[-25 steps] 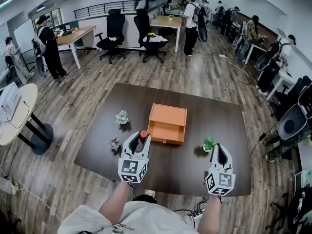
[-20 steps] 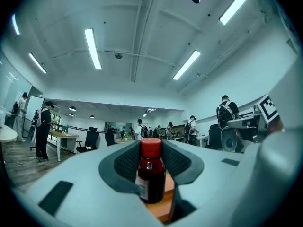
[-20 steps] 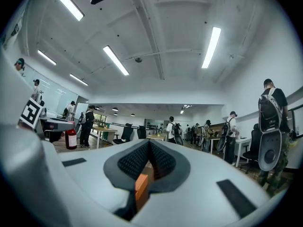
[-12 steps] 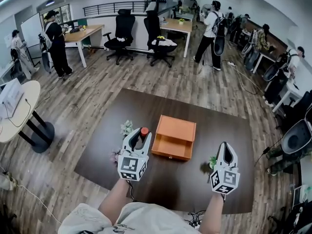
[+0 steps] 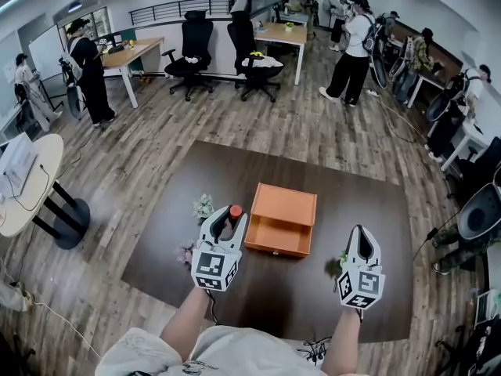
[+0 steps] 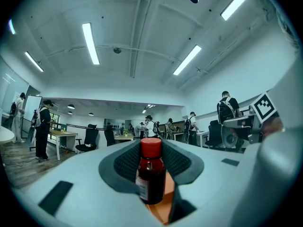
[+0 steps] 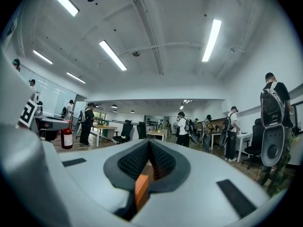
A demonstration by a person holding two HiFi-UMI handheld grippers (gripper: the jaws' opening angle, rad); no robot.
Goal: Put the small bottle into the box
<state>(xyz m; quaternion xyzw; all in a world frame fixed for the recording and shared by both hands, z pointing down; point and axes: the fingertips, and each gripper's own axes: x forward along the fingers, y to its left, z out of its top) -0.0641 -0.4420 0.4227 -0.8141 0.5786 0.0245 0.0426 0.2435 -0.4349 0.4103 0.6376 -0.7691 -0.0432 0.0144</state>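
Observation:
The small bottle [image 5: 234,212], dark with a red cap, stands upright between the jaws of my left gripper [image 5: 227,216], which is shut on it. It fills the middle of the left gripper view, where the bottle [image 6: 151,171] hides part of the orange box behind it. In the head view the orange box [image 5: 286,205] lies on the dark table [image 5: 235,167] just right of the bottle, its front drawer [image 5: 275,238] pulled out. My right gripper [image 5: 358,233] hovers at the box's right, apart from it. In its own view the right gripper [image 7: 149,149] is shut, with nothing between the pads.
Three small potted plants stand on the table: one [image 5: 203,206] left of the bottle, one [image 5: 185,252] by my left gripper, one [image 5: 338,260] half hidden by my right gripper. Office chairs [image 5: 196,49], desks and several people stand beyond the table; a round white table [image 5: 23,186] is at left.
Both grippers have moved forward over the table, so the box now lies closer to them. The bottle has stayed in the left gripper's grip. People in the background have walked on.

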